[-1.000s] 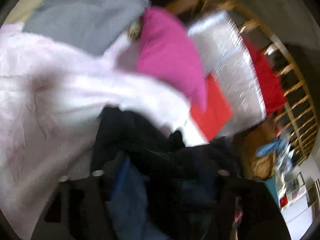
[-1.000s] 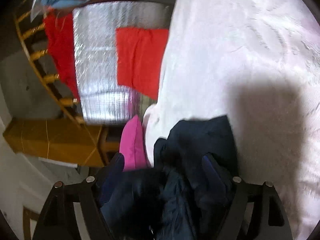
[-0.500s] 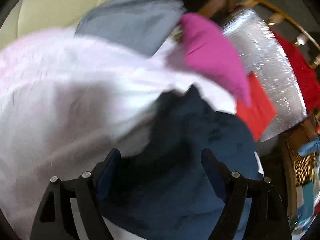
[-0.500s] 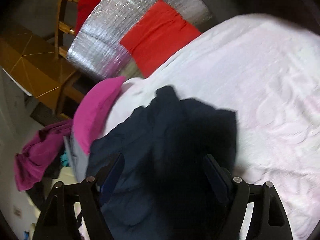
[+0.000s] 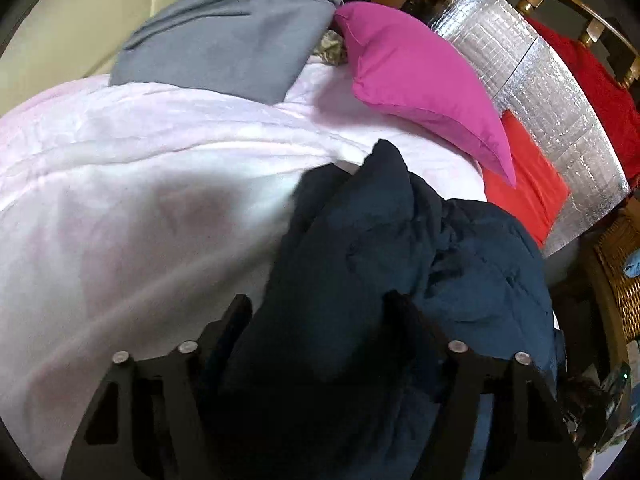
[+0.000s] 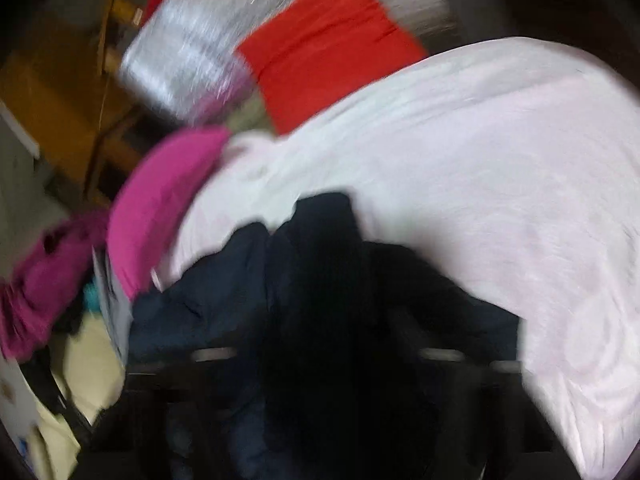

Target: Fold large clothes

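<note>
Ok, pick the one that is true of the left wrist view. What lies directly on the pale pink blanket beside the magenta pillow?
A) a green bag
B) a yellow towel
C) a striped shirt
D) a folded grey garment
D: a folded grey garment rests on the pale pink blanket, left of the magenta pillow.

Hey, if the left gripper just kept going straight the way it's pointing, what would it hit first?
Most likely the dark navy garment: it is bunched right between the left gripper's fingers and ahead of them. Beyond it lies the pale pink blanket, then the magenta pillow. Depth is hard to judge here.
</note>
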`<state>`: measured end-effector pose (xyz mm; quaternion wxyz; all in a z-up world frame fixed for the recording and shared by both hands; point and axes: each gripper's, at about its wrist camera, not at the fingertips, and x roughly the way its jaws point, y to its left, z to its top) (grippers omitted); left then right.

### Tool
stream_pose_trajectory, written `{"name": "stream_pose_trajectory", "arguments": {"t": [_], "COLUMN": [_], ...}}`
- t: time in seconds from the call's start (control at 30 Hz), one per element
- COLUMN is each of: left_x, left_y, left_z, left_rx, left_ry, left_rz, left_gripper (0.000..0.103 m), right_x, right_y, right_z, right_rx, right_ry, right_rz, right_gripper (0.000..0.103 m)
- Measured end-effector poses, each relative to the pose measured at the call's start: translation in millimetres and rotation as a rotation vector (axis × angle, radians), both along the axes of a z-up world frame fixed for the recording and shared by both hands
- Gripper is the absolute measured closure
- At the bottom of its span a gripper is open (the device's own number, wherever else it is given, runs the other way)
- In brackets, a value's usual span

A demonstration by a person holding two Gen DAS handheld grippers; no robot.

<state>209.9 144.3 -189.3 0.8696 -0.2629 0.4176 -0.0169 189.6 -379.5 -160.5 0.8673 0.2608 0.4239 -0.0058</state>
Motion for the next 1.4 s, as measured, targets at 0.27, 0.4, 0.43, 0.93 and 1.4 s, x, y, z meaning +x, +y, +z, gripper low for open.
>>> {"name": "stream_pose_trajectory", "arguments": {"t": [0.27, 0.4, 0.43, 0.93, 1.4], "left_x": [27, 25, 23, -36, -10], "left_y": [-16, -18, -18, -85, -43], "left_z": [7, 13, 16, 65, 45], "left_rx": [0.057, 0.081, 0.097, 0.385, 0.455], "left_ry": [-0.027, -0.011, -0.01, -0.142, -0.037], "left_rz": [0.036, 0.058, 0.065, -0.227, -0.136], "left_gripper": [0.033, 0.031, 0.031, 0.026, 0.018], "right_x": [3, 0, -5, -120, -40], "right_y": [11, -20, -21, 72, 161], "right_z": [27, -11, -5, 48, 44], "right_rx": [-0.302, -0.092, -0.087, -0.029, -0.129], "right_ry": [-0.108, -0.002, -0.016, -0.098, -0.015], "right_rz": [-0.125, -0.19, -0.199, 0.066, 0.261], "right_gripper": [0.093, 0.085, 0.076, 0.054, 0.053]}}
